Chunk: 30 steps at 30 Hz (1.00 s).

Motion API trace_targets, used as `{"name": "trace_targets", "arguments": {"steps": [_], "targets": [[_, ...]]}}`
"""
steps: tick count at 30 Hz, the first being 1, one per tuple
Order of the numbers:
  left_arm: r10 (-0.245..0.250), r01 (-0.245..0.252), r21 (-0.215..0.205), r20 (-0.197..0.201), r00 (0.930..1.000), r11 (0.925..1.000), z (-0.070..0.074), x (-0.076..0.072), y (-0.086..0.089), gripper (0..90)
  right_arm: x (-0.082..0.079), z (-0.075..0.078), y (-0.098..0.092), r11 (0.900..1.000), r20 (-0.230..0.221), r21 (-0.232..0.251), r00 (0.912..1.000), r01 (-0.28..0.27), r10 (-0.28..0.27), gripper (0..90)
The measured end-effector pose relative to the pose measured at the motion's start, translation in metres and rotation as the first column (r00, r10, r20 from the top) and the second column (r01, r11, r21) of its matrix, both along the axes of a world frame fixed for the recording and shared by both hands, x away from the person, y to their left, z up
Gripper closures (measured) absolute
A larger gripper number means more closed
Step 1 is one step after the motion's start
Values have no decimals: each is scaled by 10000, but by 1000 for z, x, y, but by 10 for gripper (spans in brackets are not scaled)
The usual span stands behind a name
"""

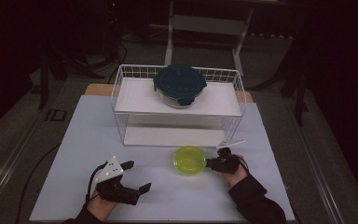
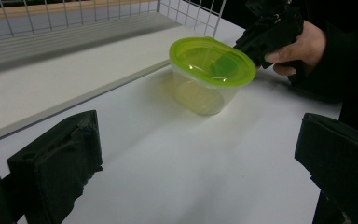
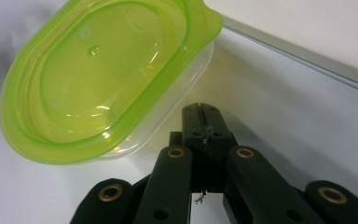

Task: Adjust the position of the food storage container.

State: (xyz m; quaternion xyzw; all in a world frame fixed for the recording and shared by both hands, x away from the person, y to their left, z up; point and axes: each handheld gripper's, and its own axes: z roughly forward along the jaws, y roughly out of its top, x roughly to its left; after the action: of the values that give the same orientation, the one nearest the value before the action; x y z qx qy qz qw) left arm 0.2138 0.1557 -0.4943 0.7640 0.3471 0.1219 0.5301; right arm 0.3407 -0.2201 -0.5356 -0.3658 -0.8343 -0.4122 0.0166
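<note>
Green-lidded container (image 1: 189,160): on table before wire rack (image 1: 121,88), lid on; right gripper (image 3: 200,116) closed empty beside rim; left gripper (image 1: 137,176) open, apart; not yet grasped.

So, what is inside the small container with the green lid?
Through the green lid and the clear container nothing shows inside; it looks empty, though the tint blurs the bottom. The shut right gripper is beside it.

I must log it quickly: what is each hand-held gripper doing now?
Left hand-held gripper: open, holding nothing.
Right hand-held gripper: closed, empty, beside the clear plastic container with lime-green lid.
</note>
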Motion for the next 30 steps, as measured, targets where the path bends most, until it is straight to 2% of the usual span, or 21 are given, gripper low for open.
{"name": "trace_targets", "arguments": {"steps": [18, 30], "targets": [[-14, 14, 1, 32, 10000, 10000, 1, 0, 1, 2, -3, -6, 52, 9947, -236, -78, 9944, -1028, 1026, 900], [-24, 24, -24, 44, 10000, 10000, 1, 0, 1, 1, -5, -7, 69, 9917, -309, -51, 9912, -1287, 1284, 900]]}}
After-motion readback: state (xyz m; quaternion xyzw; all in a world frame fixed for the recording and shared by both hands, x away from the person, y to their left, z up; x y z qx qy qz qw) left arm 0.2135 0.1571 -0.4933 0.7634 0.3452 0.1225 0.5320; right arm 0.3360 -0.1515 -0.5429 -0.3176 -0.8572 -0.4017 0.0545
